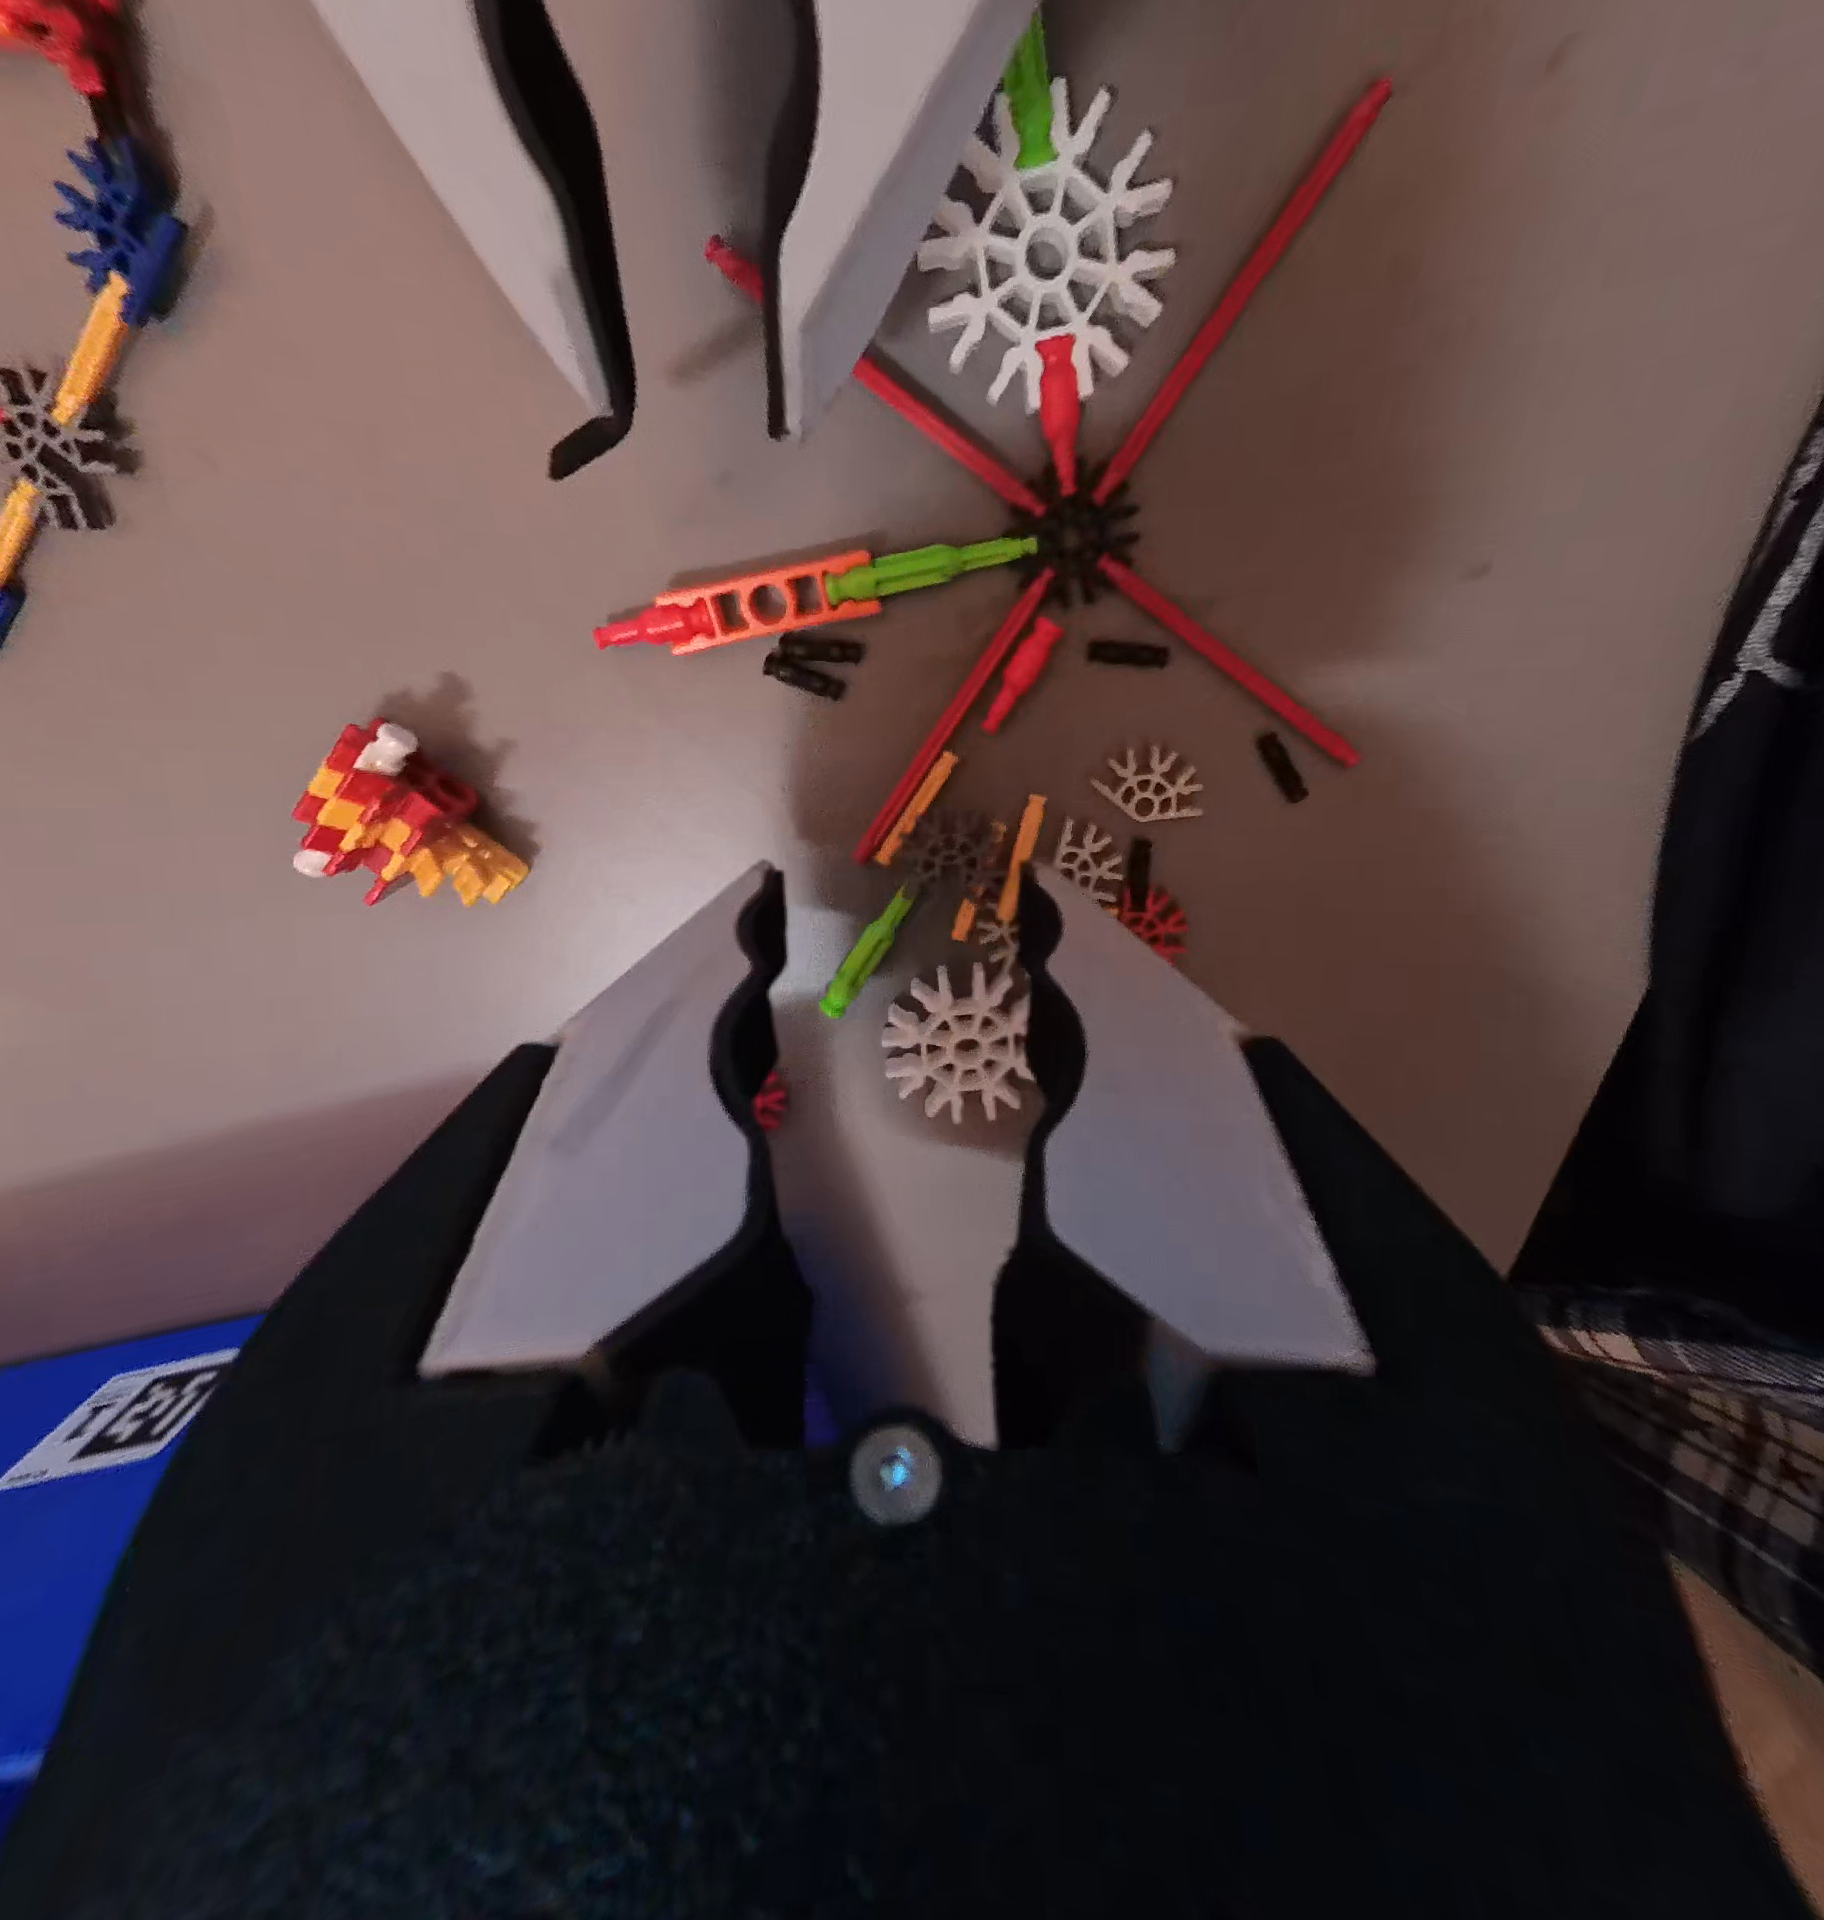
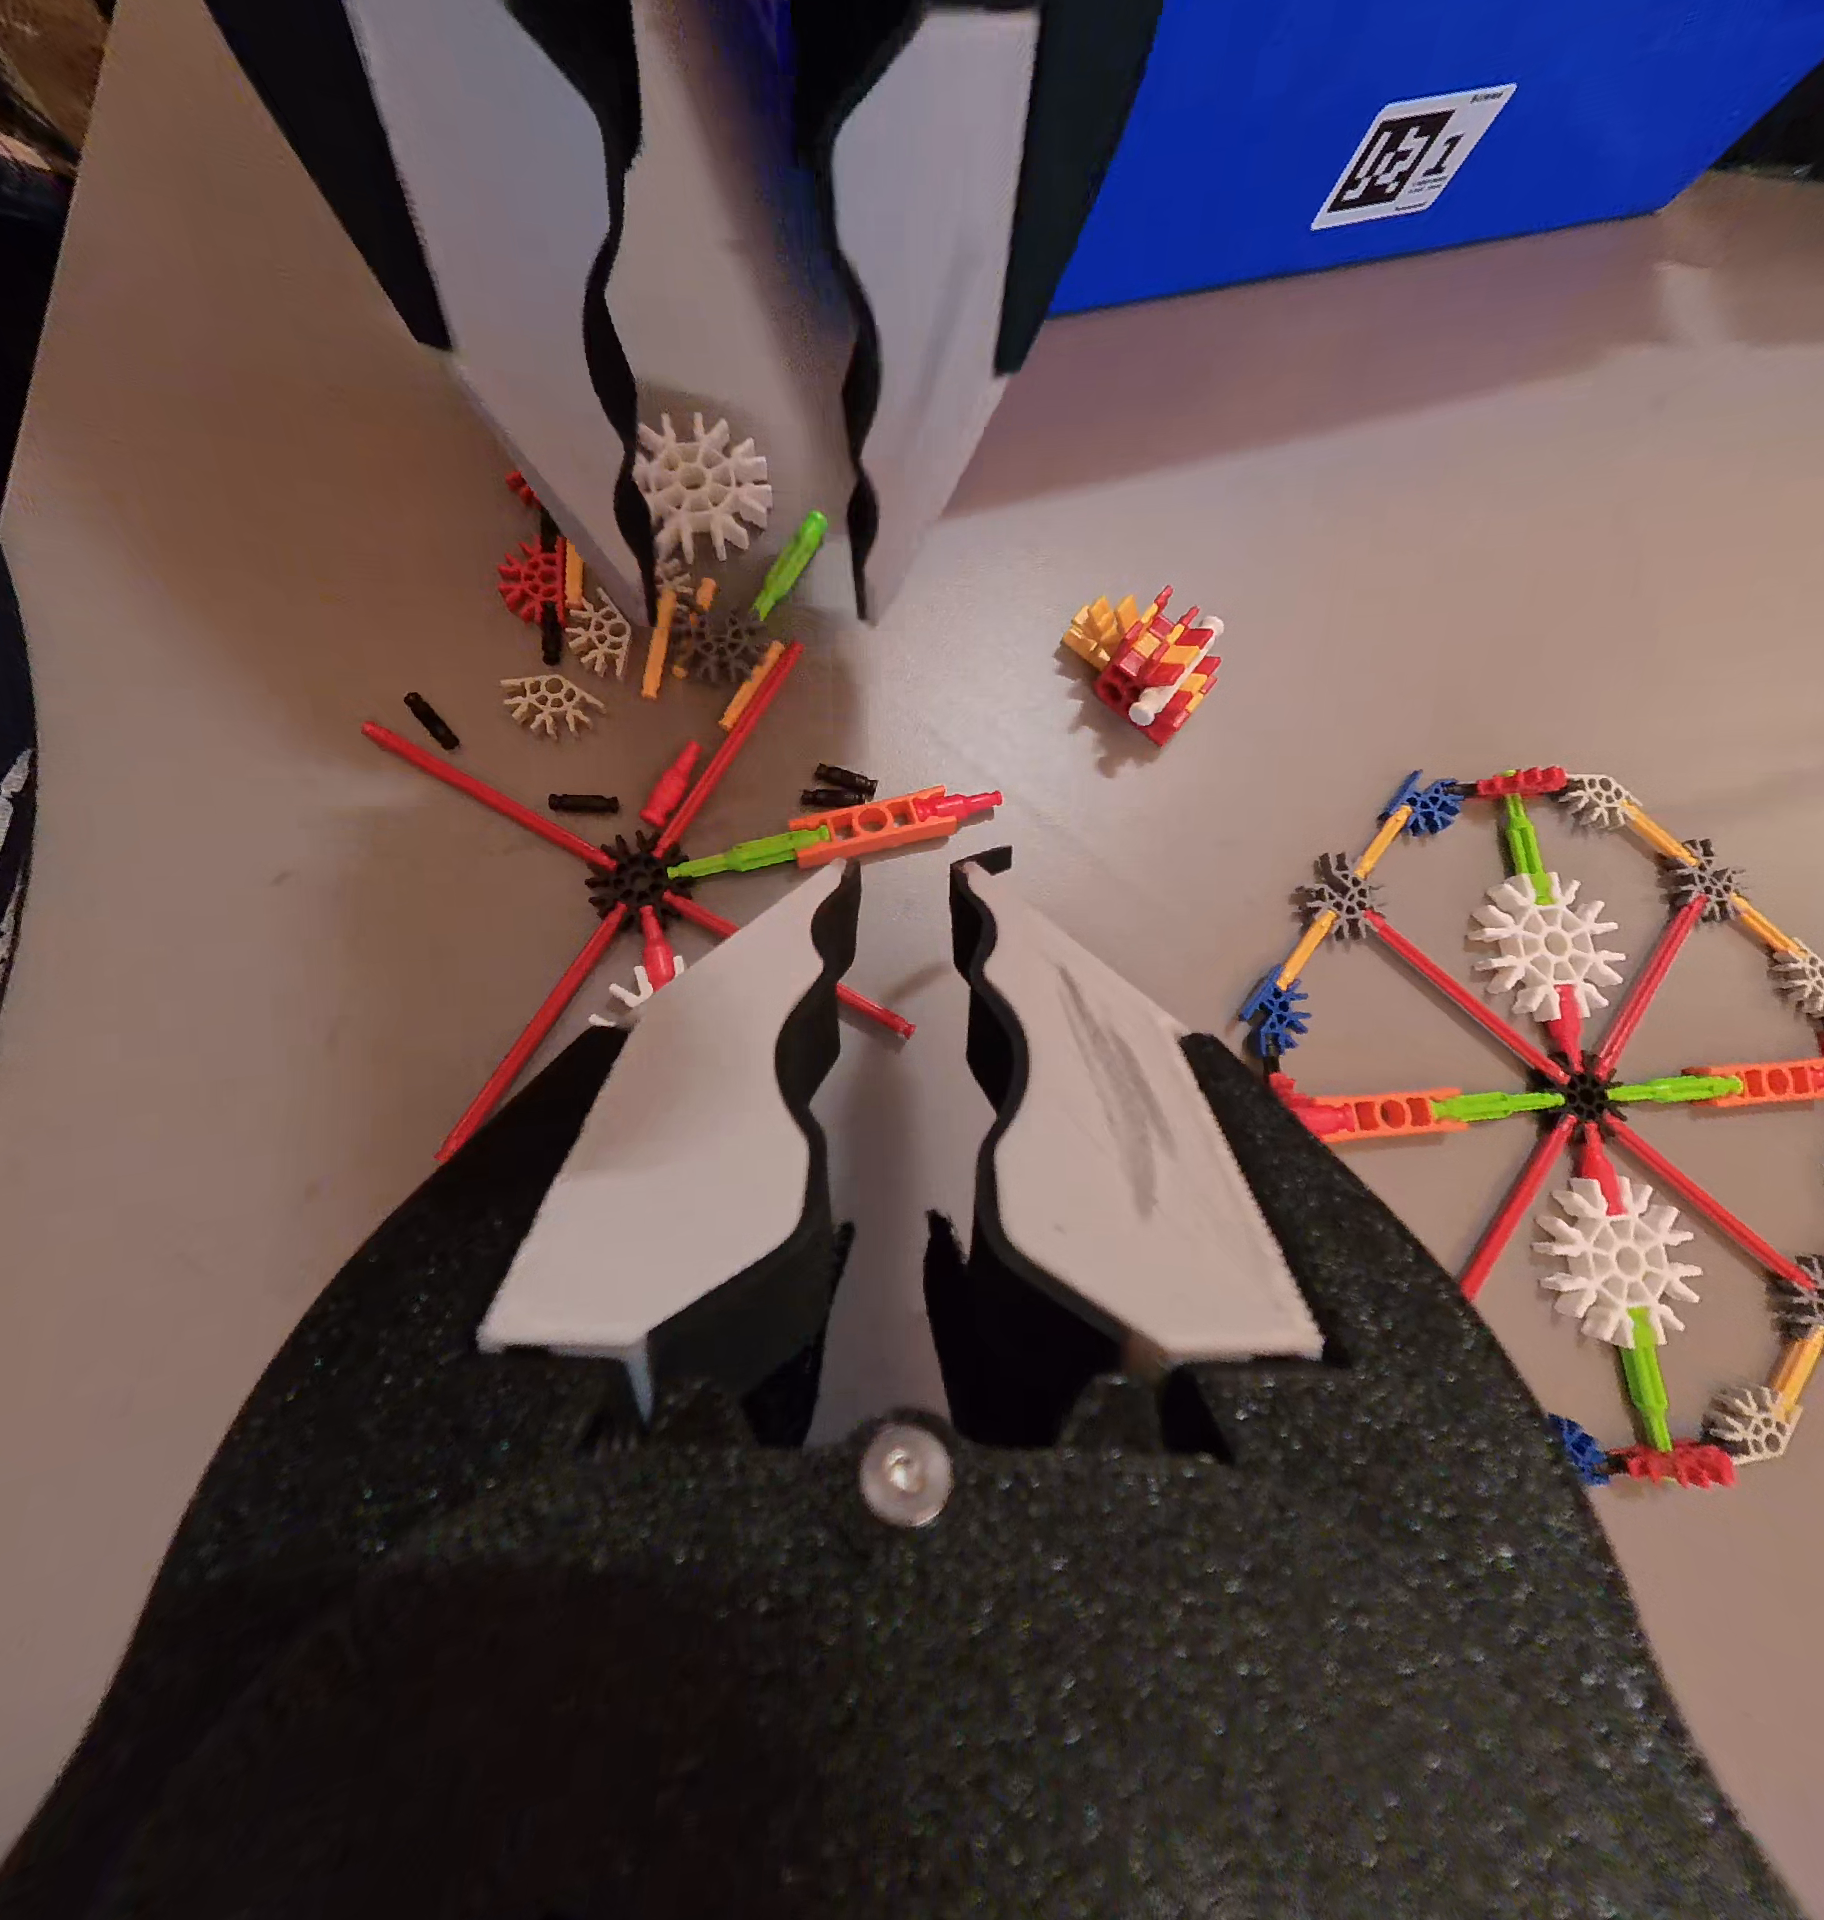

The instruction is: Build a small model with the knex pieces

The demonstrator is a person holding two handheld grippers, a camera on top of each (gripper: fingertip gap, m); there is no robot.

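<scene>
**Both hand-held grippers parted over loose rod-and-connector parts on the counter**

Left hand-held gripper: jaws apart, nothing clamped. A white snowflake connector lies on the counter between the fingers, closer to the right-hand finger; whether that finger touches it cannot be told. A short green rod lies just ahead of it between the tips, long axis slanting forward and to the right. A small red connector shows at the inner edge of the left-hand finger; contact unclear. Just past the tips: a small heap of grey, tan, orange and red pieces. To the forward left, well apart, a stacked red-and-yellow clump.

Between the two grippers: a black hub with red rods radiating from it, a green rod and orange link running off one side.

Right hand-held gripper: jaws parted by a narrow gap, holding nothing. The orange link lies just beyond the tips, long axis crosswise to the fingers. The hub is forward left of the left-hand finger, and this gripper is the nearer one to it. To the right, well apart, a finished wheel. A blue box stands far ahead.
</scene>
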